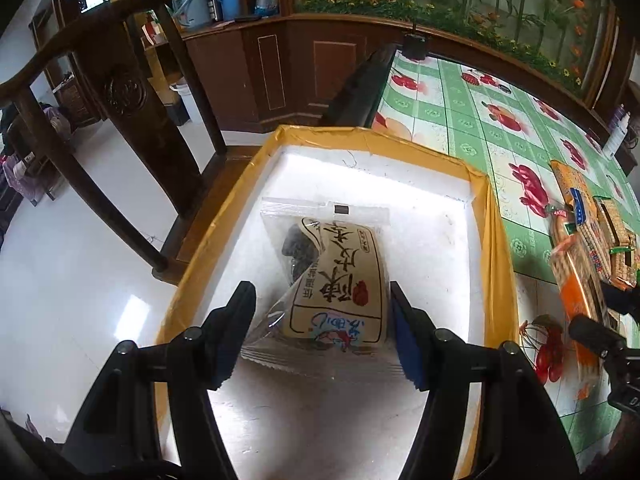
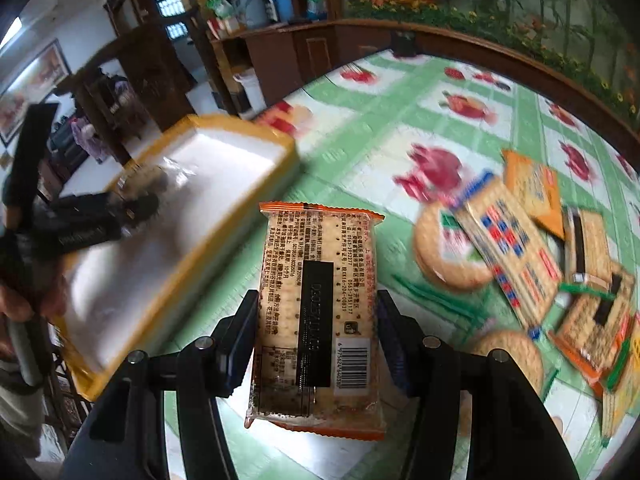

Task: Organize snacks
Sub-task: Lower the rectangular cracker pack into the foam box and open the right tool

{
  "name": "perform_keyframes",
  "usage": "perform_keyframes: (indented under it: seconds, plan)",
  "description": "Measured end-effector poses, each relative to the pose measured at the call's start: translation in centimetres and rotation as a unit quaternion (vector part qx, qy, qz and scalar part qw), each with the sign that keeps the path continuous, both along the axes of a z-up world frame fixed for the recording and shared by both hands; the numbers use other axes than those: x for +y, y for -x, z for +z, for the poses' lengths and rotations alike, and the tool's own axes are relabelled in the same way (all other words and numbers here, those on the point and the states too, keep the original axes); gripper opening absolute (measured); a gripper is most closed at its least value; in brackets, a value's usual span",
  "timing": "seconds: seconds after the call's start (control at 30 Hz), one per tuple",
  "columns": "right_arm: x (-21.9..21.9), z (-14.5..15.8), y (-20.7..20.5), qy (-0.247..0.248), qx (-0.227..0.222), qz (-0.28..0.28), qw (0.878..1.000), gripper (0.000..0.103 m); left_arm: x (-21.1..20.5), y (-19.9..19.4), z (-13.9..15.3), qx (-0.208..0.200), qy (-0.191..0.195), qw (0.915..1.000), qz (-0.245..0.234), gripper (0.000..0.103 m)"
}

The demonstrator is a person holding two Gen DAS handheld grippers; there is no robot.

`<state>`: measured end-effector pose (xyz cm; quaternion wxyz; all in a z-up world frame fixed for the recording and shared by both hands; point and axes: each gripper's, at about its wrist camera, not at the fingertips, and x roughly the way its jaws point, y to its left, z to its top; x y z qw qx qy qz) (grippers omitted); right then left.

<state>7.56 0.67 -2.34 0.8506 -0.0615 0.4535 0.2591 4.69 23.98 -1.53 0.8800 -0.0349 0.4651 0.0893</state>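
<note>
A white foam box [image 1: 472, 184] with yellow-taped rim sits at the table's left edge; it also shows in the right wrist view [image 2: 240, 128]. My left gripper [image 1: 323, 300] hangs over the box, jaws wide apart on either side of a clear snack bag [image 1: 336, 272] with a beige label that lies in the box; I cannot see the pads touching it. My right gripper [image 2: 316, 312] is shut on an orange-trimmed cracker pack [image 2: 316, 304], held above the table to the right of the box. The left gripper [image 2: 100, 220] appears blurred over the box.
A heap of cracker and biscuit packs [image 2: 532, 264] lies on the green fruit-print tablecloth [image 2: 400, 128] to the right; it also shows in the left wrist view [image 1: 588, 232]. A dark wooden chair [image 1: 120, 120] stands left of the table. A wooden cabinet [image 1: 280, 64] stands behind.
</note>
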Motion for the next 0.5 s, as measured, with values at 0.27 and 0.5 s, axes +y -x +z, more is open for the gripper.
perform_keyframes:
  seconds: [0.27, 0.5]
  plan:
    - [6.1, 2.1, -2.1, -0.021, -0.023, 0.047, 0.998, 0.056, 1.2, 0.1, 0.2, -0.003, -0.002, 0.9999, 0.016, 0.066]
    - [11.0, 1.2, -5.0, -0.020, -0.009, 0.072, 0.997, 0.056, 2.3, -0.2, -0.3, 0.003, -0.011, 0.9994, 0.033, 0.066]
